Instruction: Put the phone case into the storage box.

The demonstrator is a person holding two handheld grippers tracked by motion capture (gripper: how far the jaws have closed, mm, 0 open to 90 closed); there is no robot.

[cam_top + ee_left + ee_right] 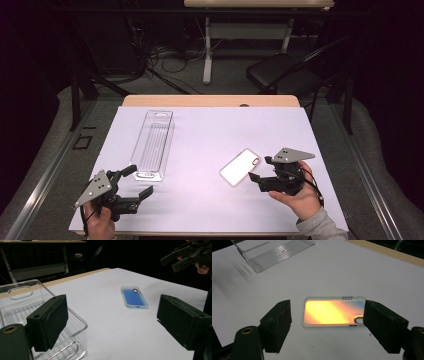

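Observation:
A phone case with a clear rim and a shimmering back lies flat on the white sheet, right of centre. In the right gripper view the phone case glows yellow to blue; in the left gripper view the case looks blue. My right gripper hovers just right of it, jaws open and apart from the case. My left gripper rests near the front left, open with nothing between its jaws. A long clear plastic tray lies empty beside it. The right gripper appears far off in the left gripper view.
The white sheet covers the table, leaving a wooden strip at the far edge. Beyond stand a black folding chair and another table's legs among floor cables. The clear tray sits close to my left jaw.

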